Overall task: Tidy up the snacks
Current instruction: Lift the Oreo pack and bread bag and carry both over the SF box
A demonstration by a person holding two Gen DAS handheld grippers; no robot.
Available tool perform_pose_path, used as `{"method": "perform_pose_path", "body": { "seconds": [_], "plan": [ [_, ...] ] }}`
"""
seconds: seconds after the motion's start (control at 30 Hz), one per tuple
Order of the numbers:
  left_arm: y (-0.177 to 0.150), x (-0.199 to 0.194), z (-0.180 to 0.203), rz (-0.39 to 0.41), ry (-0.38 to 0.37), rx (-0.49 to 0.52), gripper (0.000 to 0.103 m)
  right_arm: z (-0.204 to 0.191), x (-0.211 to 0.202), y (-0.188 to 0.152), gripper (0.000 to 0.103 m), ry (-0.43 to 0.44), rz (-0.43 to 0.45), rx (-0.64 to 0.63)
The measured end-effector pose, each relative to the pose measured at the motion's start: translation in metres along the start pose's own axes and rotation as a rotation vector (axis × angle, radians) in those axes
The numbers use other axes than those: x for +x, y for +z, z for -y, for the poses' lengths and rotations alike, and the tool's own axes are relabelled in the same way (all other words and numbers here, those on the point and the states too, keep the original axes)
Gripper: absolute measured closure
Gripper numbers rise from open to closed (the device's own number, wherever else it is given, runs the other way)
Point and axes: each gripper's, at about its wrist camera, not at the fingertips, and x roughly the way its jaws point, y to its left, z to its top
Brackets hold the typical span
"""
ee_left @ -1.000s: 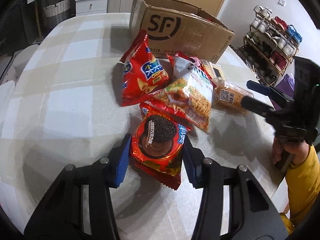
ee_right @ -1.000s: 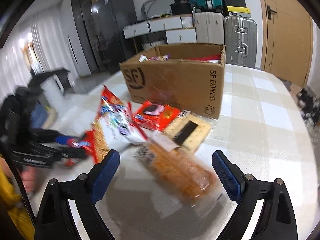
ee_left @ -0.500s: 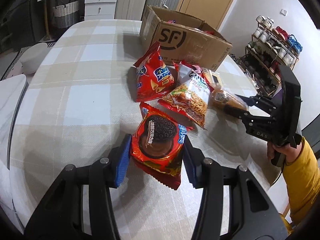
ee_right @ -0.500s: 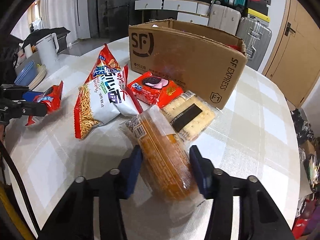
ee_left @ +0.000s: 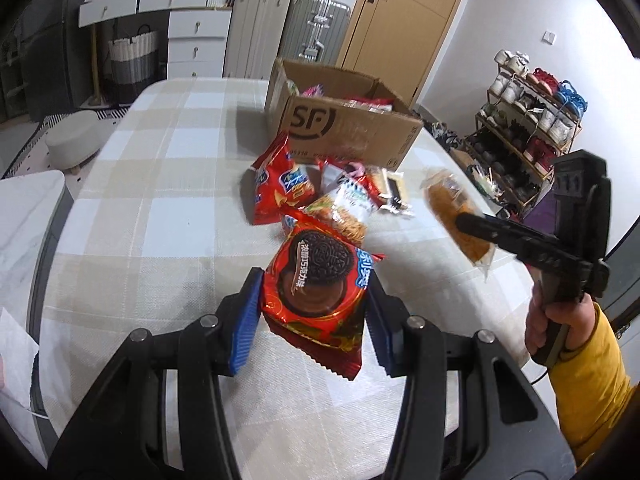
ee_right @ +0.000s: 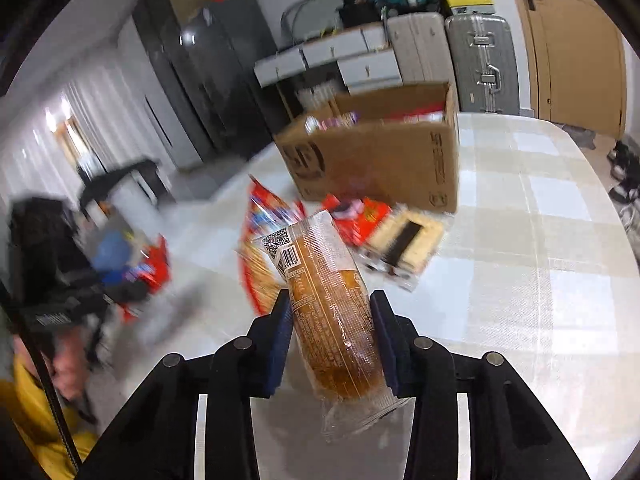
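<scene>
The red cookie packet (ee_left: pixel 316 280) was clamped between the blue pads of the left gripper (ee_left: pixel 312 312), held clear above the checked table (ee_left: pixel 160 208). The clear-wrapped bread (ee_right: pixel 328 312) sat squeezed in the right gripper (ee_right: pixel 330 332), whose jaws had just been closing on it; it too hung off the table. More snack bags (ee_left: pixel 280 184) lay heaped just in front of the open cardboard box (ee_left: pixel 344 132), which already held some packets. A yellow sleeve (ee_left: pixel 588 384) showed behind the right hand (ee_left: pixel 556 320).
</scene>
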Motion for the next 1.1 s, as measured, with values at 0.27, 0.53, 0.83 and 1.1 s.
{"method": "perform_pose_path", "body": {
  "seconds": [0.27, 0.53, 0.83, 1.1],
  "plan": [
    [0.003, -0.037, 0.017, 0.041, 0.026, -0.005, 0.058, -0.039, -0.059, 0.009, 0.064, 0.132, 0.134, 0.047],
    [0.006, -0.063, 0.035, 0.080, 0.017, 0.018, 0.058, -0.070, -0.093, 0.013, 0.064, 0.208, 0.202, 0.033],
    [0.007, -0.079, 0.044, 0.083, 0.010, 0.045, 0.058, -0.074, -0.093, 0.014, 0.064, 0.211, 0.206, 0.028],
    [0.026, -0.087, 0.045, 0.096, 0.004, 0.064, 0.058, -0.083, -0.103, 0.029, 0.064, 0.220, 0.247, -0.014]
  ]
}}
